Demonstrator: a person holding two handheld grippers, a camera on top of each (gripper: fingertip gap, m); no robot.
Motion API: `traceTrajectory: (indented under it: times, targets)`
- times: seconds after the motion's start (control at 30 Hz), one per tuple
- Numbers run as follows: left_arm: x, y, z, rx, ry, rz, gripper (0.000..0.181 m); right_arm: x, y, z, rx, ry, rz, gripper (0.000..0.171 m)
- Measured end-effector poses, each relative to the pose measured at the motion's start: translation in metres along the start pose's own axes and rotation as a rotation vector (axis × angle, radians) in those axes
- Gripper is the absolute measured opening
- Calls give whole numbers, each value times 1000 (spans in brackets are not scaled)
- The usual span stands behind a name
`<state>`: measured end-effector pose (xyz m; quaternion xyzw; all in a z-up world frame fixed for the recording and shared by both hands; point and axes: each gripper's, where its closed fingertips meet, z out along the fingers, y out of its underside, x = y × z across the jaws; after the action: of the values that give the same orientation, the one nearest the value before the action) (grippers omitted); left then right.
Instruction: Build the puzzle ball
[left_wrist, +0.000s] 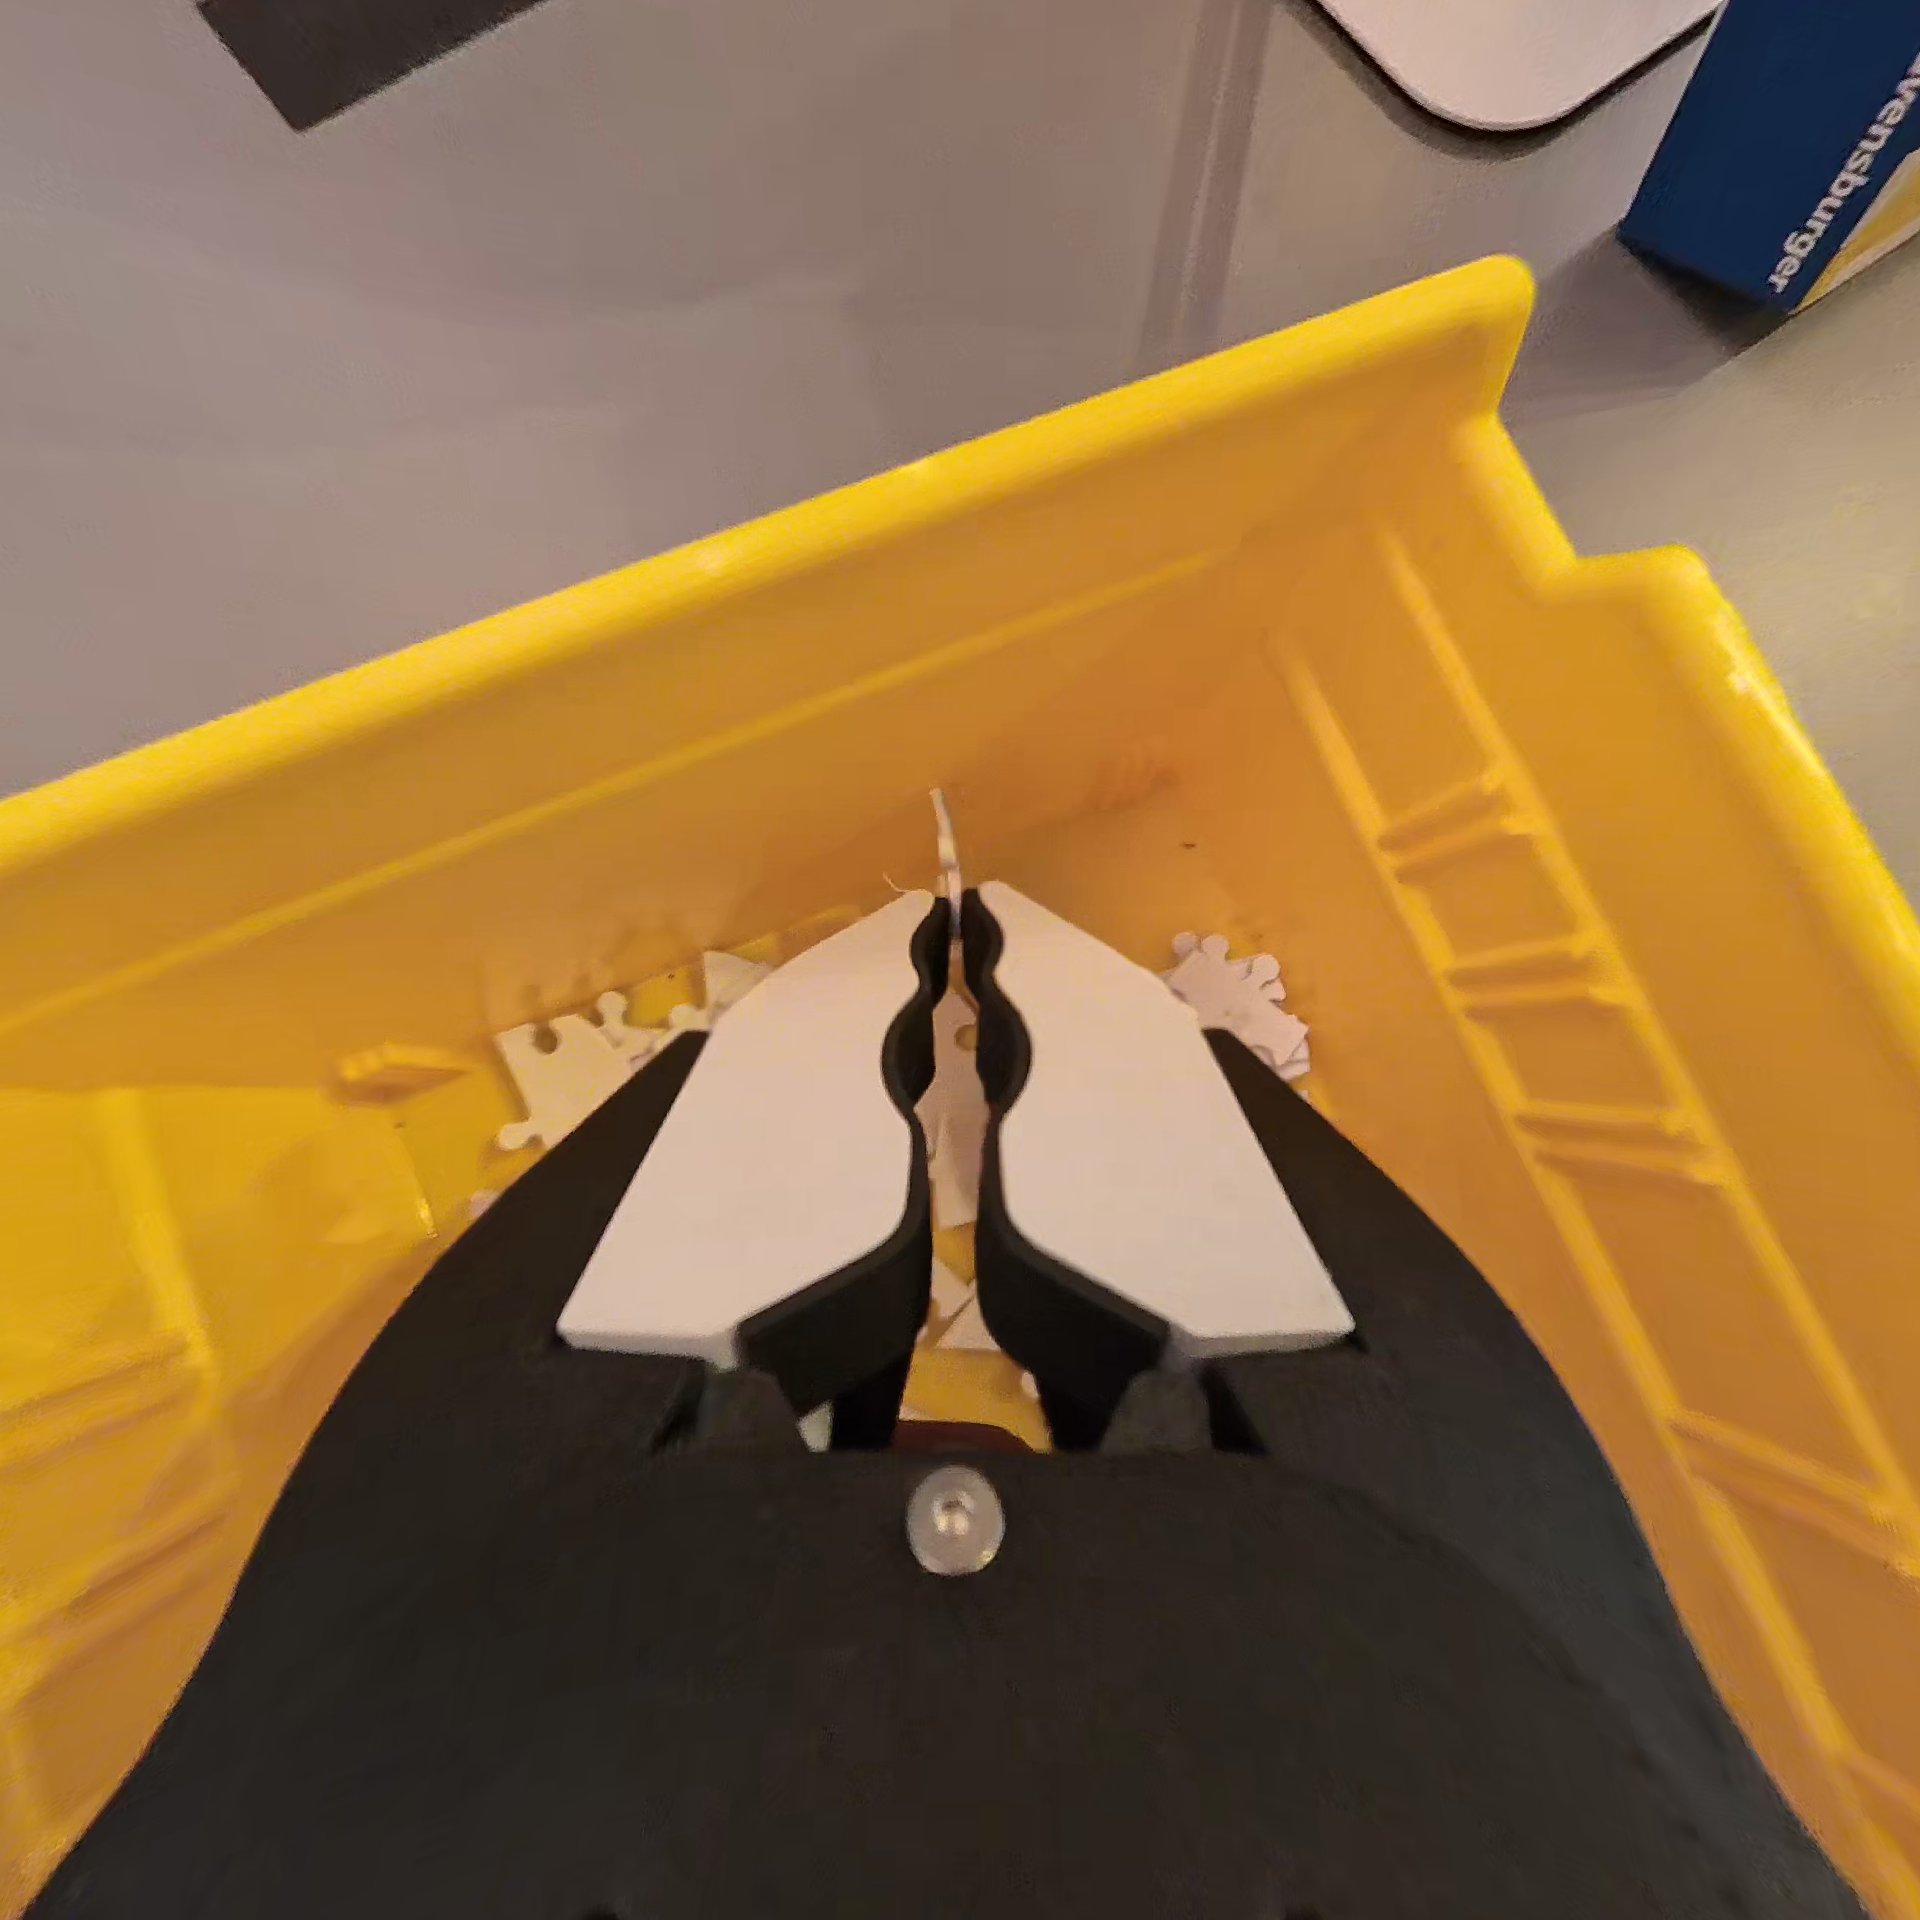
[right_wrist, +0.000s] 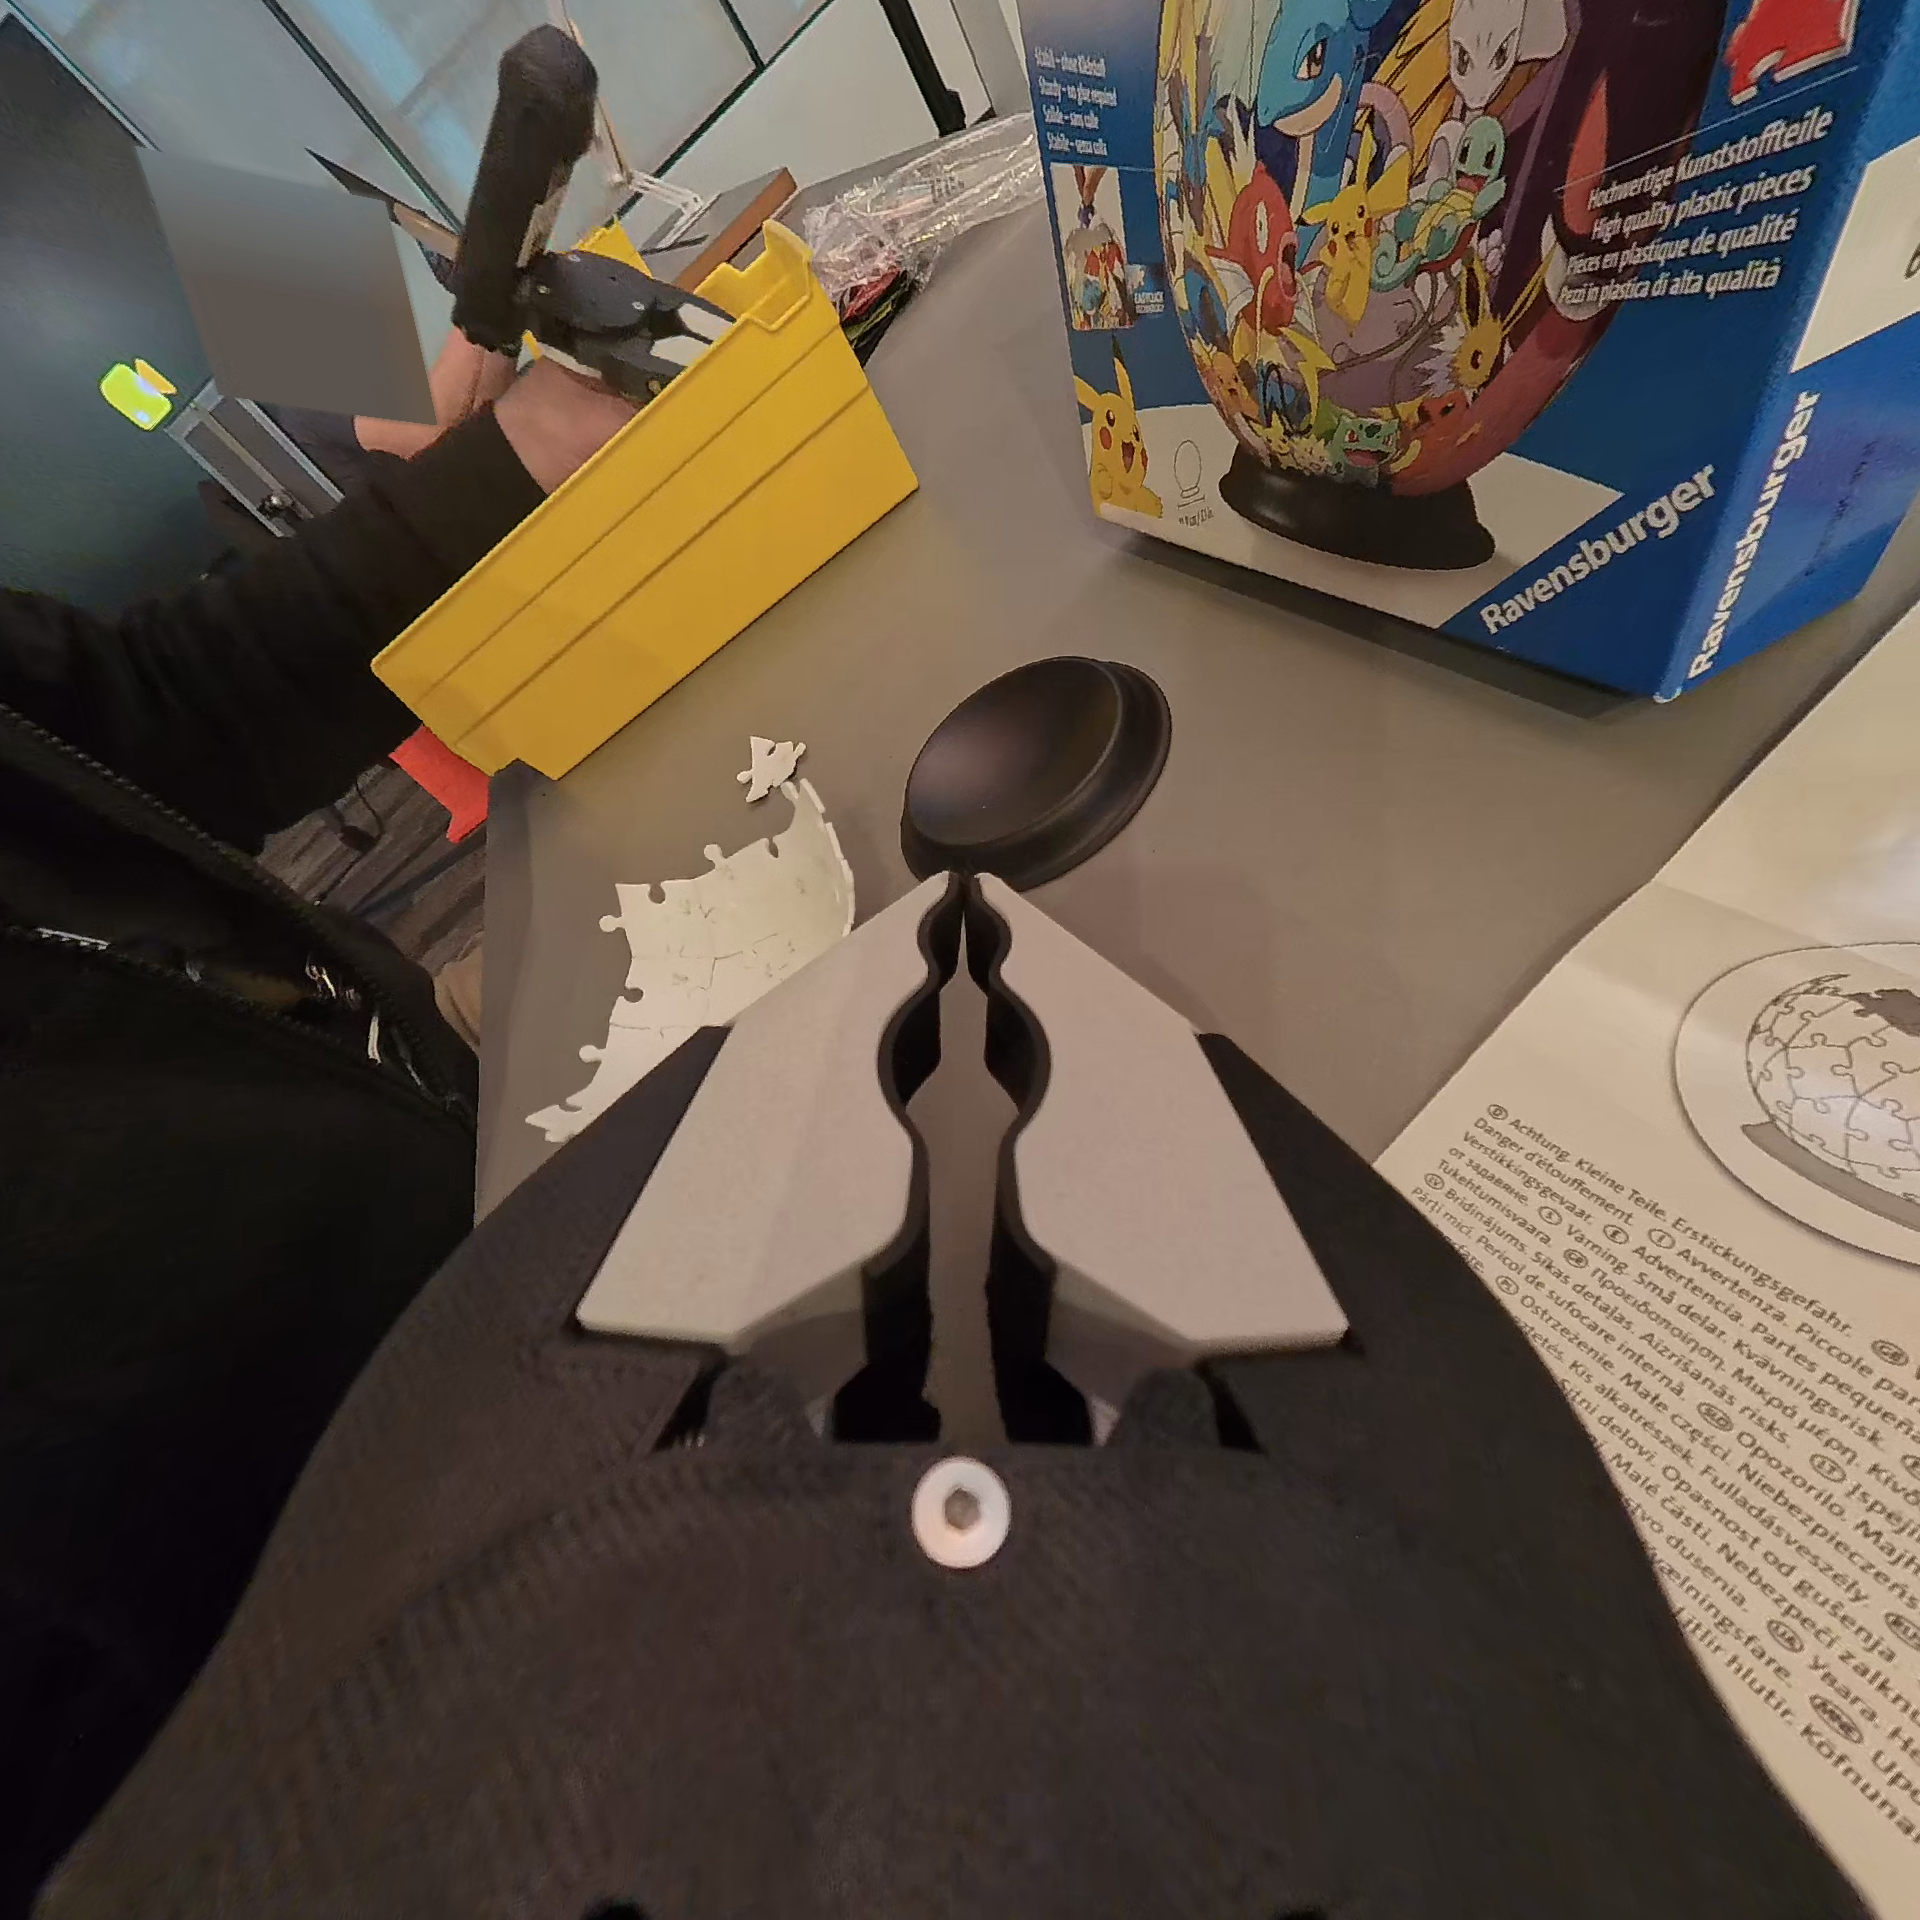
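My left gripper (left_wrist: 956, 904) is inside the yellow bin (left_wrist: 727, 665), shut on a thin white puzzle piece (left_wrist: 945, 842) that stands on edge between its tips. Loose white puzzle pieces (left_wrist: 1242, 997) lie on the bin floor around the fingers. My right gripper (right_wrist: 961, 888) is shut and empty, hovering over the grey table. A joined curved section of white pieces (right_wrist: 717, 935) lies just left of it, with one loose piece (right_wrist: 771, 766) beyond. The black round stand (right_wrist: 1029, 774) sits right ahead of its tips. The left gripper (right_wrist: 623, 312) also shows far off in the bin (right_wrist: 665, 540).
The blue puzzle box (right_wrist: 1507, 312) stands at the back right, also in the left wrist view (left_wrist: 1797, 156). An instruction leaflet (right_wrist: 1714, 1299) lies at the right. Clear plastic bags (right_wrist: 914, 208) lie behind the bin. A person's dark sleeve (right_wrist: 208, 727) is at the left. One gripper's finger ends stand about 40 cm off the other's.
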<state>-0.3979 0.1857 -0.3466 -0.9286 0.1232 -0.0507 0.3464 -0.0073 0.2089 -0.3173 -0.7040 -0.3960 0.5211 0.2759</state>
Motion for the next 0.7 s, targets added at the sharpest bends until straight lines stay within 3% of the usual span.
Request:
traceTrajectory:
  times: [0.37, 0.53, 0.7]
  targets:
    - [-9, -11, -26, 75, -79, 50, 2, 0, -1, 0, 3, -3, -3, 0]
    - [16, -44, -81, 213, -120, 130, 2, -1, -6, -3, -10, 22, -28, 5]
    - [86, -84, -139, 340, -129, 295, 2, -18, -30, -16, 19, 58, -87, 8]
